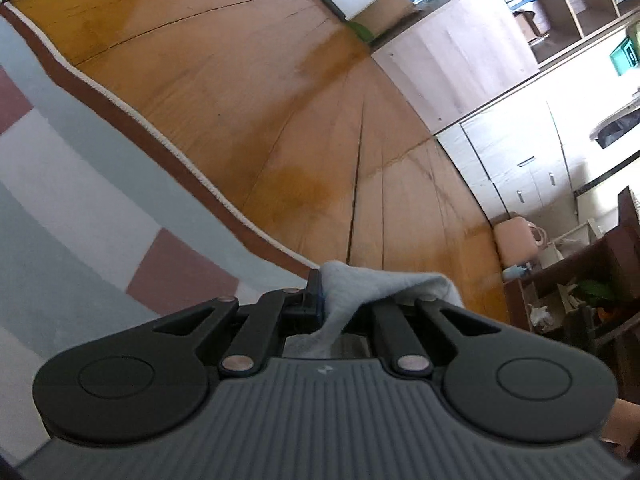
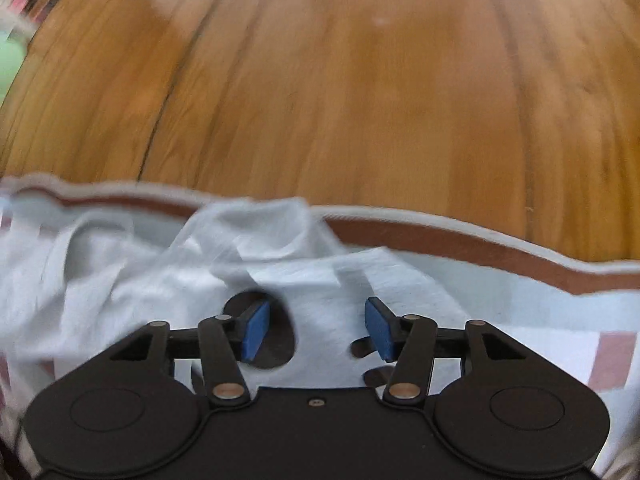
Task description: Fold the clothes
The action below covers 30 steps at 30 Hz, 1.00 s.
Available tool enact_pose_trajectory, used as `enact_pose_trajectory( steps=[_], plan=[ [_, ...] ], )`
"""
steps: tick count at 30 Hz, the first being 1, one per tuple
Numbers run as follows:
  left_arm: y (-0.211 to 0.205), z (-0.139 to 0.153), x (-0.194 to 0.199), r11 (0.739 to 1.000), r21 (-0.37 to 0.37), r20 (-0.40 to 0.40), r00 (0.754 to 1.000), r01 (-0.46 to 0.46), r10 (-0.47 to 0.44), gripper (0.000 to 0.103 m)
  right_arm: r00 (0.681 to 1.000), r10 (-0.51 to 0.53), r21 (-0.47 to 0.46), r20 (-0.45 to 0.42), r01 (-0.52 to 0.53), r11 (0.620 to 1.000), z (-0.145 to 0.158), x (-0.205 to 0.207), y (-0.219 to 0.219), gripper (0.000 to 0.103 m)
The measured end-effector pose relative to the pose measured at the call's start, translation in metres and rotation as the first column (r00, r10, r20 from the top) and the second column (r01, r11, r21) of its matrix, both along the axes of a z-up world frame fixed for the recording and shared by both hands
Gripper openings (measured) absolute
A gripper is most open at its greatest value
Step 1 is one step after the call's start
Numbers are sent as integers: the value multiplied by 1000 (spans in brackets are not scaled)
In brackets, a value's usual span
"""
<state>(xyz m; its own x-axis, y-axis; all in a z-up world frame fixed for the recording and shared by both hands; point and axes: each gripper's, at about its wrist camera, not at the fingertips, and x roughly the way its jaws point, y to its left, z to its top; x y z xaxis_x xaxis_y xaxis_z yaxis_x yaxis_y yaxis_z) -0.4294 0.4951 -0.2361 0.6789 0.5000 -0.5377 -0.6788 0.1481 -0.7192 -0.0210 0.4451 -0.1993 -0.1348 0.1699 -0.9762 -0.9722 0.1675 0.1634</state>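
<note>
A pale grey garment [image 2: 304, 280] with dark prints lies crumpled on a checked rug [image 2: 540, 304] near the rug's brown border. My right gripper [image 2: 316, 328] hovers just over it, open, blue pads [image 2: 256, 328] well apart with cloth under the gap. In the left wrist view, my left gripper [image 1: 340, 300] is shut on a bunched fold of the same pale cloth [image 1: 360, 284], which drapes over its right finger and hides that pad. The left gripper is held above the rug's edge.
Orange-brown wooden floor [image 1: 248, 92] stretches beyond the rug [image 1: 80, 200]. Wooden cabinets and shelves [image 1: 500, 40], white drawers [image 1: 520, 168] and a dark low shelf with clutter [image 1: 580, 288] stand at the right. The right wrist view is motion-blurred.
</note>
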Motion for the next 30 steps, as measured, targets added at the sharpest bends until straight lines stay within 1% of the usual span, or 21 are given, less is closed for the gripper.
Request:
enact_pose_trajectory(
  steps=[2, 5, 7, 9, 10, 11, 12, 13, 14, 16, 17, 19, 21, 23, 24, 25, 27, 28, 29, 30],
  plan=[
    [0, -2, 1, 1000, -7, -2, 1000, 0, 0, 3, 995, 84, 22, 58, -85, 996, 4, -11, 3, 58],
    [1, -5, 2, 1000, -23, 3, 1000, 3, -2, 3, 989, 104, 51, 109, -110, 993, 5, -10, 9, 62],
    [2, -6, 3, 1000, -29, 4, 1000, 6, -6, 3, 989, 106, 61, 102, -112, 992, 1, -11, 8, 67],
    [2, -8, 4, 999, -36, 5, 1000, 10, -9, 3, 991, 105, 68, 78, -111, 991, -5, -13, 5, 67],
    [2, -8, 4, 999, -39, 5, 1000, 11, -11, 3, 992, 105, 72, 66, -110, 991, -8, -14, 4, 54],
    [2, -9, 5, 999, -42, 6, 1000, 13, -13, 3, 993, 105, 75, 54, -109, 991, -11, -15, 2, 24],
    [2, -9, 5, 999, -41, 0, 1000, 14, -14, 3, 994, 105, 79, 42, -108, 991, -14, -16, 1, 16],
    [1, -8, 5, 999, -39, -6, 1000, 14, -14, 3, 992, 123, 88, 24, -125, 988, -12, -19, -3, 6],
    [1, -8, 4, 999, -38, -11, 1000, 14, -15, 3, 986, 169, 108, -3, -168, 980, -3, -24, -12, 3],
    [1, -8, 4, 999, -47, -17, 1000, 18, -18, 3, 968, 251, 137, -33, -244, 960, 18, -36, -33, 3],
    [1, -9, 4, 998, -56, -22, 1000, 20, -21, 3, 958, 282, 130, -54, -273, 953, 27, -41, -46, 3],
    [1, -10, 6, 997, -70, -32, 999, 25, -27, 3, 930, 351, 95, -108, -342, 935, 40, -52, -68, 2],
    [1, -12, 9, 996, -78, -40, 999, 32, -35, 3, 900, 408, 52, -150, -405, 913, 47, -70, -98, 2],
    [0, -11, 12, 997, -73, -58, 997, 38, -42, 3, 882, 440, 1, -167, -446, 895, 49, -89, -123, 2],
    [0, -11, 13, 997, -70, -63, 997, 41, -46, 3, 878, 453, -25, -156, -462, 887, 48, -97, -131, 2],
    [-1, -10, 14, 997, -66, -69, 996, 44, -48, 3, 879, 459, -33, -130, -467, 884, 49, -102, -131, 2],
    [-3, -9, 14, 998, -60, -83, 996, 36, -41, 3, 889, 445, 0, -107, -447, 894, 58, -102, -125, 3],
    [-3, -9, 15, 998, -57, -91, 995, 36, -41, 3, 897, 431, 24, -95, -431, 902, 64, -97, -119, 6],
    [-4, -9, 15, 998, -55, -100, 994, 38, -44, 3, 911, 405, 56, -84, -401, 914, 71, -84, -106, 12],
    [-4, -9, 17, 998, -48, -116, 992, 42, -48, 3, 924, 373, 84, -79, -367, 927, 77, -71, -93, 20]
  ],
)
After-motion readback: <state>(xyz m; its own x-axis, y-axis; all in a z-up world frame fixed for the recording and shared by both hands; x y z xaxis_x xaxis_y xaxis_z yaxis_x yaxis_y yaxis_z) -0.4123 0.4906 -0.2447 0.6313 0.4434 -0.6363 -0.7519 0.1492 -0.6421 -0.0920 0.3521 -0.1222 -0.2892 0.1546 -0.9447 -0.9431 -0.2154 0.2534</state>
